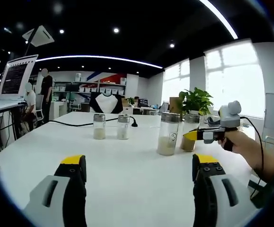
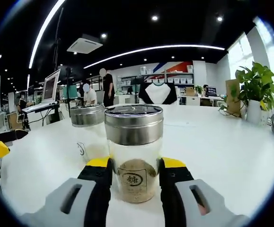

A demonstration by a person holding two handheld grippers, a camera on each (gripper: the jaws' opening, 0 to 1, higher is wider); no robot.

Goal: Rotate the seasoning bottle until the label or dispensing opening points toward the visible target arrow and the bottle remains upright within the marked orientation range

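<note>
A glass seasoning bottle (image 2: 133, 142) with a steel lid stands upright on the white table (image 2: 222, 156). Brownish granules fill its lower part, and its round label (image 2: 133, 179) faces the right gripper view. My right gripper (image 2: 136, 163) is shut on it, one yellow-tipped jaw against each side. In the left gripper view this bottle (image 1: 190, 126) stands at the right, with the right gripper (image 1: 207, 135) reaching in from a person's hand (image 1: 243, 144). My left gripper (image 1: 139, 163) stands open above the table, nothing between its jaws.
A taller jar (image 1: 168, 134) with pale powder stands just beside the held bottle, also seen as the jar (image 2: 87, 130). Two small shakers (image 1: 99, 126) (image 1: 123, 126) stand farther back. A black cable (image 1: 75, 124), a potted plant (image 1: 196, 100) and a monitor (image 1: 16, 75) ring the table.
</note>
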